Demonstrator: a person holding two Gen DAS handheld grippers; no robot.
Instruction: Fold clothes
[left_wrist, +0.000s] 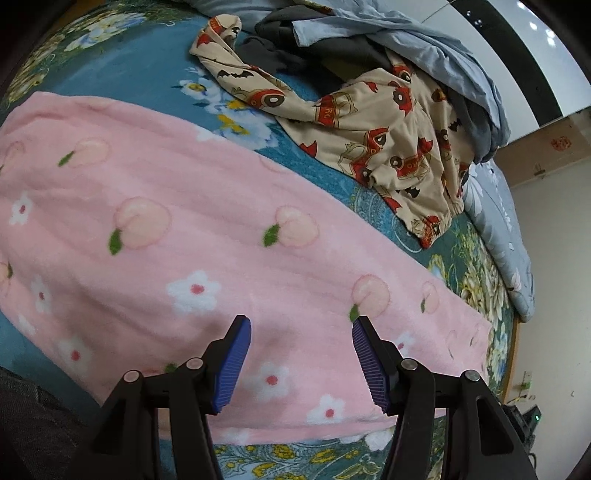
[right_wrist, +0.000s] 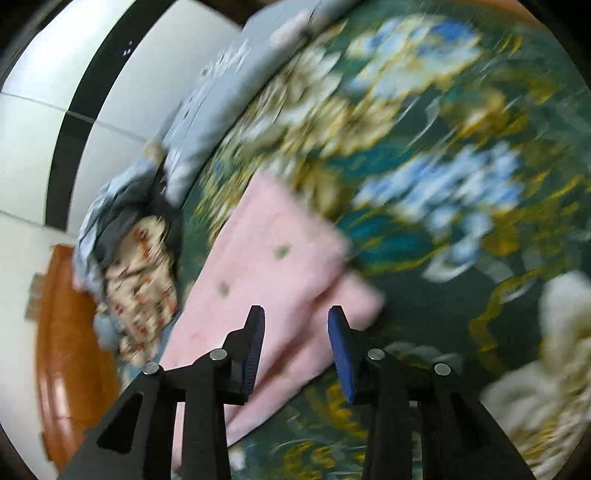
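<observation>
Here the pink fleece garment (left_wrist: 207, 236), printed w/ peaches and white flowers, lies spread flat across the bed (left_wrist: 122, 66), running from approx 9 o'clock to 4 o'clock in the left wrist view. The bed carries a teal floral cover. The left gripper (left_wrist: 301, 363) hangs over the garment's near edge at 6 o'clock, fingers (left_wrist: 231, 365) well apart, blue ribbed pads clear of the fabric, nothing held between them. At 1 o'clock, beyond the pink piece and apart from it, sits a beige printed garment (left_wrist: 391, 140) w/ red cartoon figures and black bats, crumpled; behind it at 12 to 1 o'clock a dark grey garment (left_wrist: 332, 51) and a light blue garment (left_wrist: 417, 40) are heaped together. A pale blue-grey floral pillow (left_wrist: 498, 236) lies at the bed's edge around 3 o'clock. The right wrist view is heavily motion-blurred. There the right gripper (right_wrist: 295, 350) sits at 6 o'clock w/ fingers (right_wrist: 255, 354) partly open, gap narrower than the left's; the pink fleece garment (right_wrist: 266, 258) shows beneath and between them, a folded corner at centre, but the pads don't seem to press on it. The beige printed garment (right_wrist: 140, 269) and the rest of the pile blur at 9 o'clock, next to an orange-brown wooden bed frame (right_wrist: 62, 332). White wall panels w/ a black stripe fill 10 to 11 o'clock.
</observation>
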